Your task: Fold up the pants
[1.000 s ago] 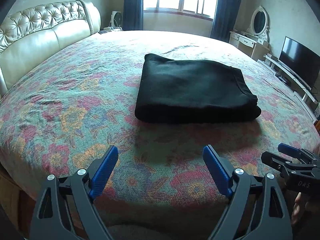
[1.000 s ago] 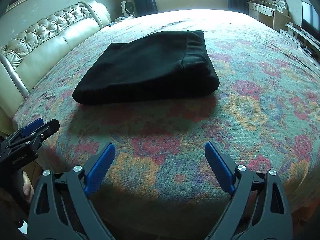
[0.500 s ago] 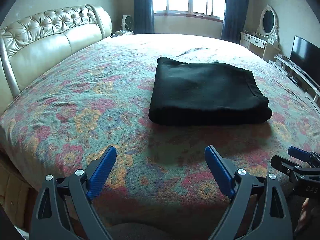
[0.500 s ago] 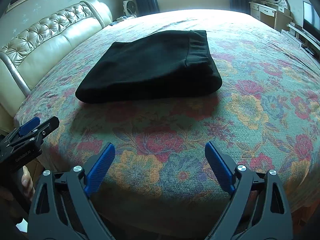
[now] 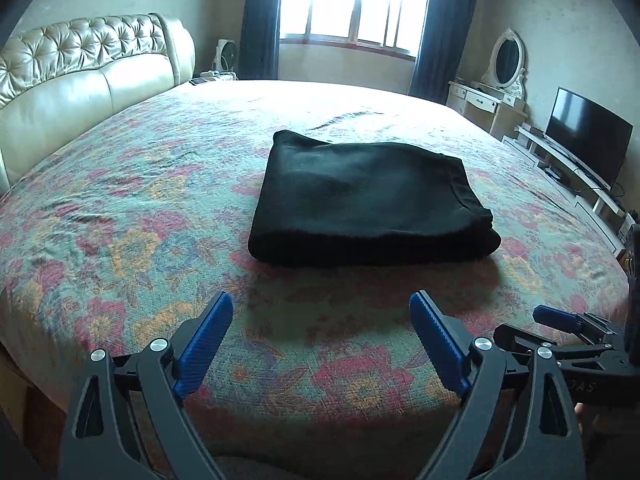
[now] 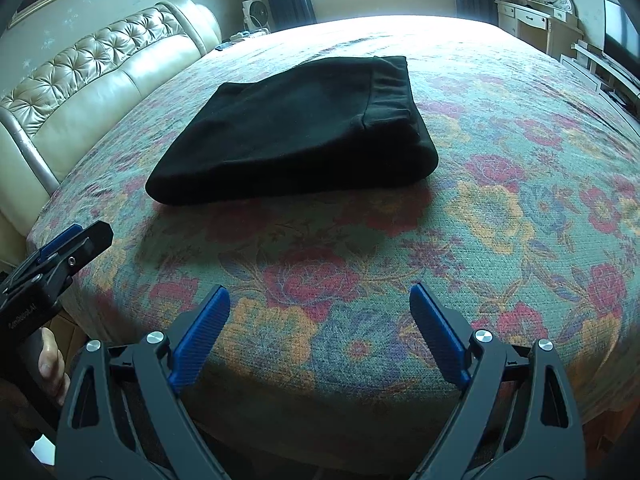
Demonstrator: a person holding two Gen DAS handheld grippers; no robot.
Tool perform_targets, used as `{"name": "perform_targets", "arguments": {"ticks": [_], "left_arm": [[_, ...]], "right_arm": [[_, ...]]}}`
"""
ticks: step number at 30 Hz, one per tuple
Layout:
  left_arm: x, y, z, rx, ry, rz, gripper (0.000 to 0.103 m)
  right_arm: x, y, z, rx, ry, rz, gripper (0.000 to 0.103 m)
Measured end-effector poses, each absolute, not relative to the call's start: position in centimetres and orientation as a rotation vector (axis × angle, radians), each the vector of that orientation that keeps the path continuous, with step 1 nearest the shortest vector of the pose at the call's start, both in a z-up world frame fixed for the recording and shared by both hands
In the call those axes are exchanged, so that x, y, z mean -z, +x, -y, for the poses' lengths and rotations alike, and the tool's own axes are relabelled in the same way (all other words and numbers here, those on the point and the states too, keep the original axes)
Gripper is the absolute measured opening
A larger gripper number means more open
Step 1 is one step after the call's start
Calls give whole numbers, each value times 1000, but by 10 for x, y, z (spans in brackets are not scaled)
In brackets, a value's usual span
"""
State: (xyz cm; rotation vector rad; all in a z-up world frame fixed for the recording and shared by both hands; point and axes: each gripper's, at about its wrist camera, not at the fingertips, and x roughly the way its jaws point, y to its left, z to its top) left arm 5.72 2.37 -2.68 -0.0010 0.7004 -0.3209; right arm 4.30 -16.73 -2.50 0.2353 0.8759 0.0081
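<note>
Black pants [image 5: 368, 200] [image 6: 304, 128] lie folded into a thick flat rectangle on the floral bedspread [image 5: 132, 216] [image 6: 520, 184], waistband to the right. My left gripper [image 5: 320, 320] hovers over the bed's near edge, well short of the pants, open with nothing between its blue pads. My right gripper [image 6: 320, 312] is also open and empty above the near edge. Each view catches the other gripper at its side: the right one [image 5: 560, 328] low right, the left one [image 6: 64, 248] low left with a hand below it.
A cream tufted headboard [image 5: 80, 72] runs along the left. Beyond the bed are a bright window [image 5: 352, 0] with dark curtains, a white vanity with an oval mirror [image 5: 506, 60], and a television [image 5: 588, 136] on a low stand at right.
The left wrist view has tilted up slightly, so the pants sit lower and the window shows more. The right gripper has kept still. Both stay open and empty.
</note>
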Motion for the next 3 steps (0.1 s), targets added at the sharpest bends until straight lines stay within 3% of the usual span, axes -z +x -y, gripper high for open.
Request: {"name": "perform_targets", "arguments": {"ticks": [3], "left_arm": [[27, 58, -22, 314, 11, -696, 89]], "right_arm": [[25, 42, 170, -3, 242, -875, 92]]}}
